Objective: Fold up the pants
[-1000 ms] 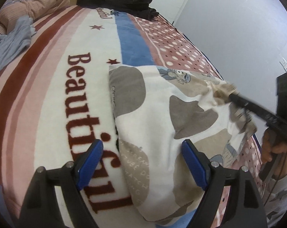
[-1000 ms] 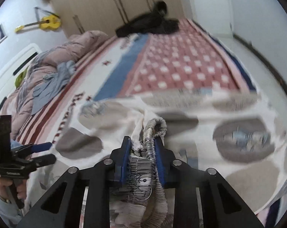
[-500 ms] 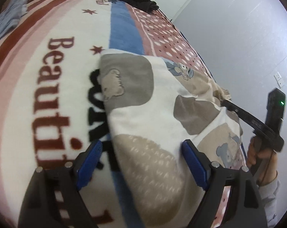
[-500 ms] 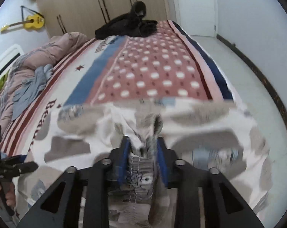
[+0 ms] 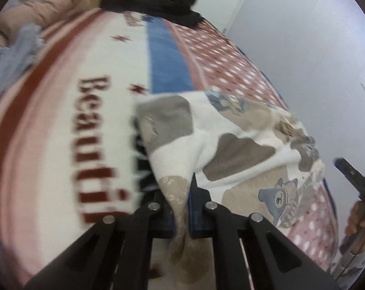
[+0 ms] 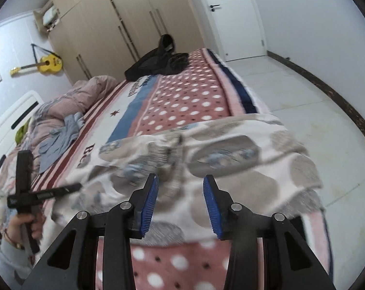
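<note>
The pants (image 5: pixel 230 140) are cream with grey and beige patches and cartoon bears, lying folded on the bed. My left gripper (image 5: pixel 182 207) is shut on the near edge of the pants, cloth pinched between its jaws. My right gripper (image 6: pixel 180 200) is open and empty, its blue pads either side of the gathered waistband (image 6: pixel 172 154) of the pants (image 6: pixel 230 159), just above the cloth. The right gripper also shows at the right edge of the left wrist view (image 5: pixel 351 174). The left gripper shows at the left of the right wrist view (image 6: pixel 44 191).
The bed blanket (image 5: pixel 61 120) has red stripes, lettering, a blue band and a dotted pink part (image 6: pixel 182 101). A black garment (image 6: pixel 158 60) lies at the far end. A pink duvet (image 6: pixel 68 99) and grey-blue cloth (image 6: pixel 59 140) lie left. The floor (image 6: pixel 315 91) is right.
My left gripper has closed on the near edge of the pants. My right gripper has opened and let go of the waistband, which now lies on the bed.
</note>
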